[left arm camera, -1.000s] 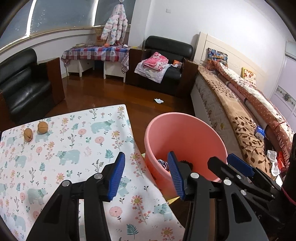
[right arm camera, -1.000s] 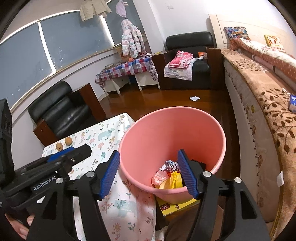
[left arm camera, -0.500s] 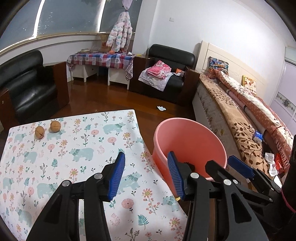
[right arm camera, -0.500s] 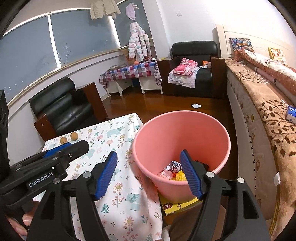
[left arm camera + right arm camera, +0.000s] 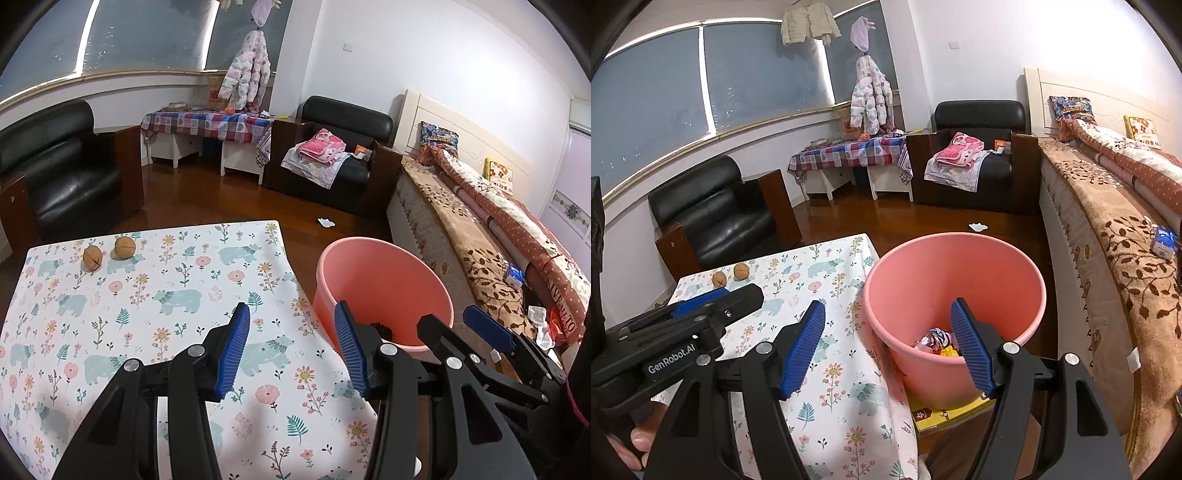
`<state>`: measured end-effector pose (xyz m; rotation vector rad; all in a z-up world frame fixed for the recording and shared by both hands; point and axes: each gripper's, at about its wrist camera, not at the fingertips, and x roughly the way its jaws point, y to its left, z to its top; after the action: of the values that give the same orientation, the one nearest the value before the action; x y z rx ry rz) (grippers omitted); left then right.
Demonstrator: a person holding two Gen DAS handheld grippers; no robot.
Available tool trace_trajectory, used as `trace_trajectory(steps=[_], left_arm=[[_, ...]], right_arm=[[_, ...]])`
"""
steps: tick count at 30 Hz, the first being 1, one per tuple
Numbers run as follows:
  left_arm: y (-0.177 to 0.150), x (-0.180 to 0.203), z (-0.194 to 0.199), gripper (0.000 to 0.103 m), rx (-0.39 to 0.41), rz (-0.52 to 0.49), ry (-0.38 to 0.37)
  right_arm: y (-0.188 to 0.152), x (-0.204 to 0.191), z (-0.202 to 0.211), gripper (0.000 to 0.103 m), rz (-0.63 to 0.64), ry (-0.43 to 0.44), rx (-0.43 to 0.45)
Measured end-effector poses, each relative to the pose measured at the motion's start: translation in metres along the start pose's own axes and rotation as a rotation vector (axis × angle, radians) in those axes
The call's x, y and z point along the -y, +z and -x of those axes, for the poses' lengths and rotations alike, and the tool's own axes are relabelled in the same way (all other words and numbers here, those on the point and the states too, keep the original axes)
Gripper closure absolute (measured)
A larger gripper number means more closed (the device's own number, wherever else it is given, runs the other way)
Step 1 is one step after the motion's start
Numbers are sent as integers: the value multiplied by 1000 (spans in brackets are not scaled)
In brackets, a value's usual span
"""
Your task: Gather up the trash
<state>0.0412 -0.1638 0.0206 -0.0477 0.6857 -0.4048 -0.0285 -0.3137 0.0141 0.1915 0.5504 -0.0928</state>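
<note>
A pink bucket [image 5: 384, 273] [image 5: 960, 273] stands on the floor by the table's right edge, with crumpled wrappers [image 5: 936, 341] at its bottom. Two walnuts [image 5: 107, 253] [image 5: 731, 275] lie at the far left of the floral tablecloth [image 5: 147, 302]. My left gripper [image 5: 291, 350] is open and empty above the table's right edge. My right gripper [image 5: 890, 349] is open and empty, spanning the bucket's near rim; it also shows at the right of the left wrist view.
A bed [image 5: 480, 236] runs along the right, close behind the bucket. Black armchairs [image 5: 55, 173] [image 5: 332, 158] and a checked side table [image 5: 207, 125] stand across the wooden floor. A white scrap [image 5: 326, 222] lies on the floor. A yellow book [image 5: 945, 413] lies under the bucket.
Both grippers have pulled back and up from the bucket, staying open. The bucket and table look smaller and farther away.
</note>
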Motion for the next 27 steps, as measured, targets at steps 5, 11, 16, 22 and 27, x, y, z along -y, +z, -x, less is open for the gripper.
trace_trajectory(steps=[5, 11, 16, 22, 27], left_arm=[[-2, -1, 2, 55, 4, 0, 1], [-4, -5, 5, 55, 5, 10, 1], [-4, -6, 5, 55, 4, 10, 2], [-6, -8, 5, 55, 0, 14, -3], [-6, -8, 5, 55, 0, 15, -2]], right_arm=[[0, -1, 2, 32, 8, 0, 6], [-2, -4, 4, 32, 21, -3, 7], [-1, -6, 5, 32, 18, -8, 10], [-2, -5, 6, 32, 14, -9, 10], [-3, -7, 6, 32, 26, -10, 15]])
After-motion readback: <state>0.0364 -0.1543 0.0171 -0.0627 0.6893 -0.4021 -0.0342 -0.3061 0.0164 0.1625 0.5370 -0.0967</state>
